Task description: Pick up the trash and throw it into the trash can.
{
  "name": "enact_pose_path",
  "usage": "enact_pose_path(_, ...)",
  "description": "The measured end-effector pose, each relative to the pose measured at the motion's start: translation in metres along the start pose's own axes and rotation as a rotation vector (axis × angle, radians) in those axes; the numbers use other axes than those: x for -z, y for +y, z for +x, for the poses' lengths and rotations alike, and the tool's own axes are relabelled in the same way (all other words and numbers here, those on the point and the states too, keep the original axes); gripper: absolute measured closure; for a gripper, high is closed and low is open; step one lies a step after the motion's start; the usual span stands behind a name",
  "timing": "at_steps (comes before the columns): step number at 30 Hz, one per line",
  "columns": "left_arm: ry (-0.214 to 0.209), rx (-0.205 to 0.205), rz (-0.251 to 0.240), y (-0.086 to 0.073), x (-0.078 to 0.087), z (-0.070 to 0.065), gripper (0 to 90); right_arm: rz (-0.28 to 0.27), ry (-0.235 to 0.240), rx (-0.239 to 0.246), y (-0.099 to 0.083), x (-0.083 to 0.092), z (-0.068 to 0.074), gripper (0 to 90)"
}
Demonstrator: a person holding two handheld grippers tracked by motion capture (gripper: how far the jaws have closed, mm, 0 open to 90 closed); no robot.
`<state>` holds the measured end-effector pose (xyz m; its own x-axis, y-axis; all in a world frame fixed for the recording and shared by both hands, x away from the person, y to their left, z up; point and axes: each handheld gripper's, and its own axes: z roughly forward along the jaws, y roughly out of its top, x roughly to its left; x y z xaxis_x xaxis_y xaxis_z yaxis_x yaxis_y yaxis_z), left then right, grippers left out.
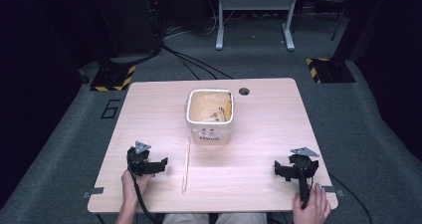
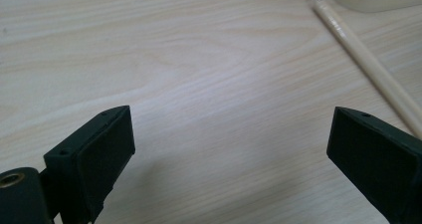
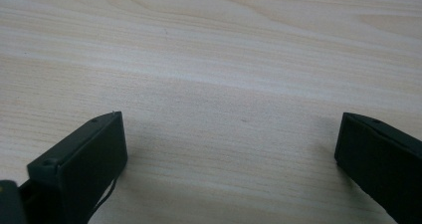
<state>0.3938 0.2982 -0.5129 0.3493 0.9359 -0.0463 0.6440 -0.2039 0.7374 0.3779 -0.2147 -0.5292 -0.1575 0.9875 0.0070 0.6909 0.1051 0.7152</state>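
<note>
— Where is the tub?
— In the middle of the table. A stick lies just in front.
— And the grippers?
— The left gripper and right gripper sit near the front edge, jaws wide apart, holding nothing.

— Anything to read from where you stand?

— The cream tub on my bench carries the word "Hello" on its near wall, with small dark marks above it too fine to make out.

— Any numbers?

— A "6" marked on the floor, left of the bench.
</note>
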Motion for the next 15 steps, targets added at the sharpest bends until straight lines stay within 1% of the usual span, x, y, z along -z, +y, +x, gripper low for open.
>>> enact_pose_path(1,-0.005,-0.013,-0.005,0.003,0.0,-0.005,4.6,0.0,0.0,0.0,0.0,0.0,0.0,0.0)
enact_pose_path(2,0.0,-0.017,-0.005,0.004,-0.001,-0.007,4.7,0.0,0.0,0.0,0.0,0.0,0.0,0.0)
enact_pose_path(5,-0.021,-0.023,0.003,0.006,-0.003,-0.013,4.8,-0.001,0.0,0.002,0.0,0.0,0.0,0.0)
enact_pose_path(7,-0.025,-0.027,0.003,0.007,-0.004,-0.015,4.9,-0.001,0.0,0.001,0.0,0.0,0.0,0.0)
enact_pose_path(9,-0.048,-0.028,0.015,0.009,-0.009,-0.021,5.7,0.0,0.0,0.0,0.0,0.0,0.0,0.0)
enact_pose_path(12,-0.046,-0.031,0.023,0.01,-0.012,-0.024,6.6,-0.001,0.0,0.002,0.0,0.0,0.0,0.0)
enact_pose_path(13,-0.05,-0.039,0.033,0.012,-0.016,-0.028,6.8,-0.001,0.0,0.002,0.0,0.0,0.0,0.0)
enact_pose_path(14,-0.055,-0.047,0.037,0.013,-0.017,-0.03,6.8,-0.001,0.0,0.002,0.0,0.0,0.0,0.0)
enact_pose_path(15,-0.055,-0.047,0.037,0.013,-0.017,-0.03,6.9,-0.001,0.0,0.001,0.0,0.0,0.0,0.0)
